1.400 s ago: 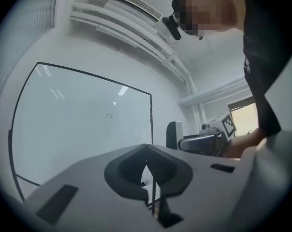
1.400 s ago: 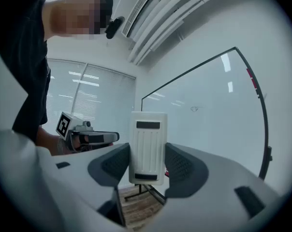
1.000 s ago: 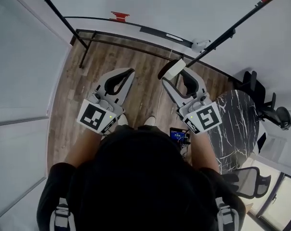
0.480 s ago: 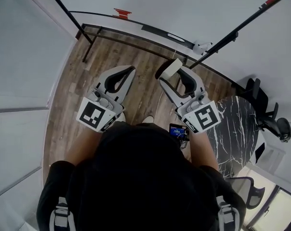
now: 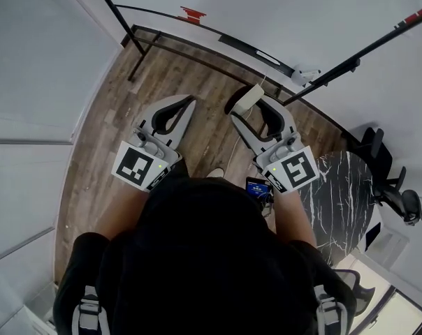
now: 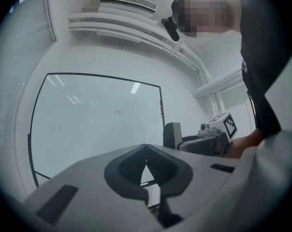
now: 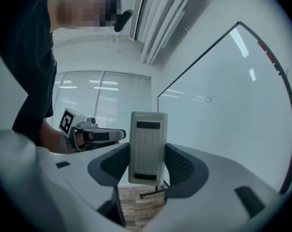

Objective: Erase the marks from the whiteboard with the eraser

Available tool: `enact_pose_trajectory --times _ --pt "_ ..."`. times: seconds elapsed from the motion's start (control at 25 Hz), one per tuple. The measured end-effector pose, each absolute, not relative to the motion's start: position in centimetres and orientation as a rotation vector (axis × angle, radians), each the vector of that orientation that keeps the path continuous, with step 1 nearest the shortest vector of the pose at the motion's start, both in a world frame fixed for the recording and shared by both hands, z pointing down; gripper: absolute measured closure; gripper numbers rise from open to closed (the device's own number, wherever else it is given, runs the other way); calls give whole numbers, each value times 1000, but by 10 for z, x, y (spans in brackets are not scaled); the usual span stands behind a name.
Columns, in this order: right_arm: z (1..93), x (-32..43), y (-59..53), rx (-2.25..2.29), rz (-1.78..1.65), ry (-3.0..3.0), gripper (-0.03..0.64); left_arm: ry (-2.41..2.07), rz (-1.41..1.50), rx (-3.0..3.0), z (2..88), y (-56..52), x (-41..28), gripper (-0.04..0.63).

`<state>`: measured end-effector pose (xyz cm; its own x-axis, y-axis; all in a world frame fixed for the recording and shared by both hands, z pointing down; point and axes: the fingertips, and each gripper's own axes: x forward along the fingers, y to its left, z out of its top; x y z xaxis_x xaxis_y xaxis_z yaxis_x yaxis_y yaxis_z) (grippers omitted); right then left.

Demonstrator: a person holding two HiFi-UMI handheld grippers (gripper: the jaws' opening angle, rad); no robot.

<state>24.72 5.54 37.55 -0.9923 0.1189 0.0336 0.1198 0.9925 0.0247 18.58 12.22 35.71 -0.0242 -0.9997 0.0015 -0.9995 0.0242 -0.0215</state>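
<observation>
The whiteboard [image 5: 267, 5] stands ahead on a black frame, over a wooden floor. In the left gripper view the whiteboard [image 6: 97, 124] carries one small scribbled mark [image 6: 118, 112]; the same mark [image 7: 210, 99] shows on the whiteboard [image 7: 233, 105] in the right gripper view. My right gripper [image 5: 249, 103] is shut on the grey-white eraser [image 5: 250, 96], held upright between its jaws as the eraser [image 7: 147, 146] shows, short of the board. My left gripper [image 5: 191, 102] hangs beside it, shut and empty, its tips meeting [image 6: 146, 150].
A red object [image 5: 193, 12] sits on the board's lower ledge. A round black marble table [image 5: 340, 194] and an office chair [image 5: 393, 180] stand to the right. A pale wall panel [image 5: 36, 82] lies to the left. Window blinds [image 7: 102, 100] show behind.
In the head view the board frame and floor have slid to the right as the person shifted. Both grippers keep their pose, and the eraser stays gripped.
</observation>
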Motion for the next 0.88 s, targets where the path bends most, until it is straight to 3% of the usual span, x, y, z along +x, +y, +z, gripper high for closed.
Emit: enact_pose_trajectory --times 0.88 --pt "385 37 47 -81 92 -3084 388 2074 47 -2337 357 104 -24 592"
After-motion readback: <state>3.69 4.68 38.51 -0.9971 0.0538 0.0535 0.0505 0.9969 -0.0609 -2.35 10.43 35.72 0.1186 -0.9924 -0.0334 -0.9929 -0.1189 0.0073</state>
